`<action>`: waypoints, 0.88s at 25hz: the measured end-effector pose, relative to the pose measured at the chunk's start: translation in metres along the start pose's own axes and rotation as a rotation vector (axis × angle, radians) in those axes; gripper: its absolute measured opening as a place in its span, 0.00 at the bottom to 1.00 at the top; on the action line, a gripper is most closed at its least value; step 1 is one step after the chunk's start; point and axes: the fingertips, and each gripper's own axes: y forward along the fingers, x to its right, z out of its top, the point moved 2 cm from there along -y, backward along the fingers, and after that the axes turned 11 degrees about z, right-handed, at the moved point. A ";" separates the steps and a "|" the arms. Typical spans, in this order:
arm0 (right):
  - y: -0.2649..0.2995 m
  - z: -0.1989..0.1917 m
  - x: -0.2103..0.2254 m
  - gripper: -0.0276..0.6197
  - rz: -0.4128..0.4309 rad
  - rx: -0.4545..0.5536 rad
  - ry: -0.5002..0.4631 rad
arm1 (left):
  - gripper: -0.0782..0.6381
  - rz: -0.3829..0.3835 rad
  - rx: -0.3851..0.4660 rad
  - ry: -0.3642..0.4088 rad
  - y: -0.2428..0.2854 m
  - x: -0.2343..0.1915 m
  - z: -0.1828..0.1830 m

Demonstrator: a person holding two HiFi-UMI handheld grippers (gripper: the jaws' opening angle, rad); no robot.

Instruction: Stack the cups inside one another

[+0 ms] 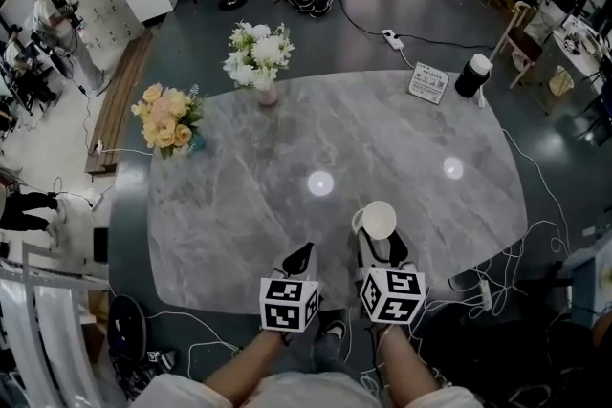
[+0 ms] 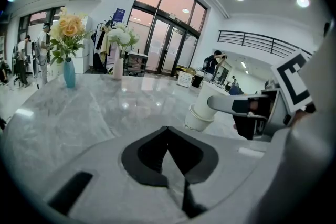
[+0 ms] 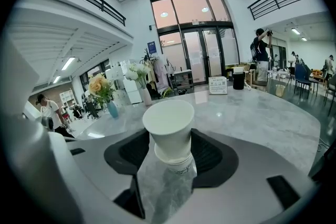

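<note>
Stacked cups [image 3: 169, 128], one nested in other, between right gripper [image 3: 169, 139] jaws, clamped, base on marble table [image 3: 257, 113]. Left gripper [image 2: 168, 131] just left of right gripper, jaws together, empty. Yellow bouquet [image 1: 168, 118] far ahead-left.

On the grey marble table [image 1: 239, 205], white flowers [image 1: 259, 51] stand at its far edge, yellow flowers [image 1: 168, 118] at its left edge, and a sign card [image 1: 427, 82] sits beside a black tumbler [image 1: 471, 75] at its far right corner.
</note>
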 end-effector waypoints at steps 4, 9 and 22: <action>0.003 -0.002 0.001 0.39 -0.002 -0.007 -0.003 | 0.10 -0.003 -0.006 0.000 0.005 -0.001 -0.001; 0.005 -0.004 0.000 0.39 0.004 -0.014 -0.014 | 0.10 -0.007 -0.009 0.000 0.008 -0.001 0.000; 0.008 -0.014 0.004 0.40 -0.001 -0.052 -0.007 | 0.10 -0.013 -0.024 -0.002 0.014 0.000 -0.003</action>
